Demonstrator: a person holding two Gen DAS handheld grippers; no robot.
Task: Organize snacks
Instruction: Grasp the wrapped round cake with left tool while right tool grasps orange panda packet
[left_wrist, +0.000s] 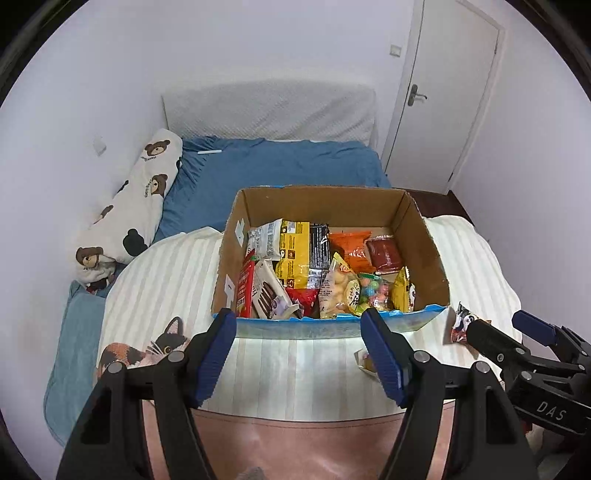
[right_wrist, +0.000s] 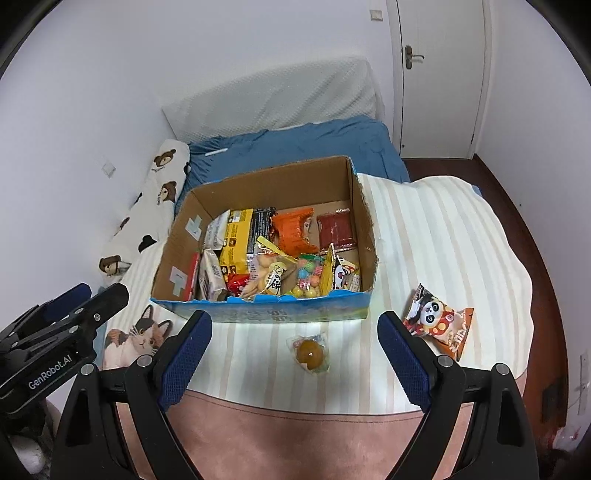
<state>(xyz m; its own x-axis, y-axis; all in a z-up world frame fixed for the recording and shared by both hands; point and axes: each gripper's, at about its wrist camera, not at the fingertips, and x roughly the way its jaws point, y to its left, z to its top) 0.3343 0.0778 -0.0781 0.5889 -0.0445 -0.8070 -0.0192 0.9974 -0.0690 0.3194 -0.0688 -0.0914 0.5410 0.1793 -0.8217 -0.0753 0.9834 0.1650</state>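
Note:
An open cardboard box (left_wrist: 428, 243) (right_wrist: 177, 236) full of several snack packs stands on a striped blanket. A clear-wrapped round yellow snack (right_wrist: 309, 353) lies in front of the box, between my right gripper's fingers; it shows partly behind a finger in the left wrist view (left_wrist: 364, 360). A panda-print snack bag (right_wrist: 439, 321) (left_wrist: 460, 323) lies right of the box. My left gripper (left_wrist: 298, 352) is open and empty before the box's front wall. My right gripper (right_wrist: 294, 356) is open and empty.
The striped blanket (right_wrist: 443, 236) covers a bed with a blue sheet (left_wrist: 280, 162), a bear-print pillow (left_wrist: 140, 206) at left and a white headboard cushion (left_wrist: 269, 110). A cat-print cloth (right_wrist: 136, 336) lies left of the box. A white door (right_wrist: 439, 74) stands behind.

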